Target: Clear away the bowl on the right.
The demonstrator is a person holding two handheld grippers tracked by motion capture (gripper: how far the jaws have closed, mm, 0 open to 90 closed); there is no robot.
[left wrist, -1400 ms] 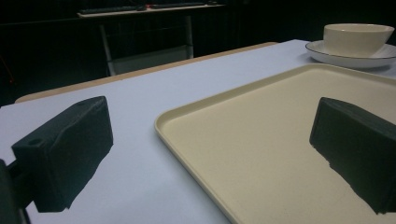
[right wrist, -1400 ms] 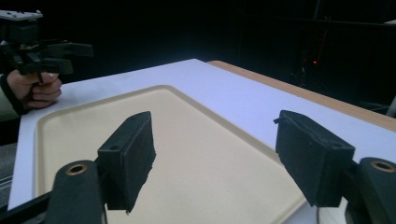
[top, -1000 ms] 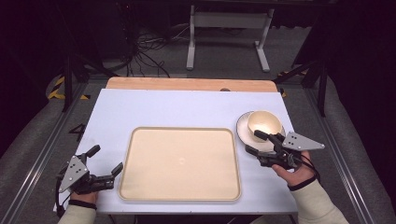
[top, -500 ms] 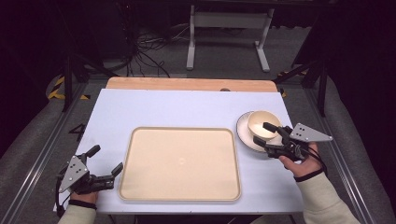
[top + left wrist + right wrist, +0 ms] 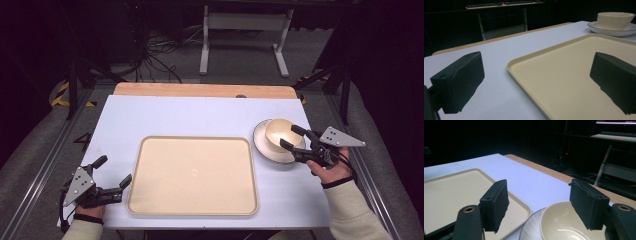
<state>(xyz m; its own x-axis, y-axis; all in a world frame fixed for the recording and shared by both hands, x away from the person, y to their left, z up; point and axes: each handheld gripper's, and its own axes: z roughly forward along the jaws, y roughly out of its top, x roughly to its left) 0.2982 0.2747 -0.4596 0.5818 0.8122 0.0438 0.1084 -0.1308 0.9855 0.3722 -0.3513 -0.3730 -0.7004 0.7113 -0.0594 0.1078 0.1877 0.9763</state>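
Observation:
A cream bowl (image 5: 279,133) stands on a white plate (image 5: 263,146) right of a large empty cream tray (image 5: 192,175). My right gripper (image 5: 287,136) reaches in from the right at the bowl's right rim. Its jaws have just opened a little further and press on nothing. In the right gripper view (image 5: 541,205) one jaw hangs over the bowl (image 5: 564,225), the other over the plate (image 5: 531,230) beside the tray (image 5: 454,192). My left gripper (image 5: 115,169) rests open at the tray's front left corner. Its view (image 5: 537,82) straddles the tray's edge (image 5: 524,72), the bowl (image 5: 615,20) far off.
The white tabletop (image 5: 200,117) ends in a wooden strip (image 5: 200,90) at the far side. Metal rails run along both sides of the table. Behind it are a dark floor with cables (image 5: 160,55) and a white stand (image 5: 242,35).
My right gripper has moved to the right and a little away from the person, along the bowl's near side to its right rim. The left gripper, tray, bowl and plate stay put.

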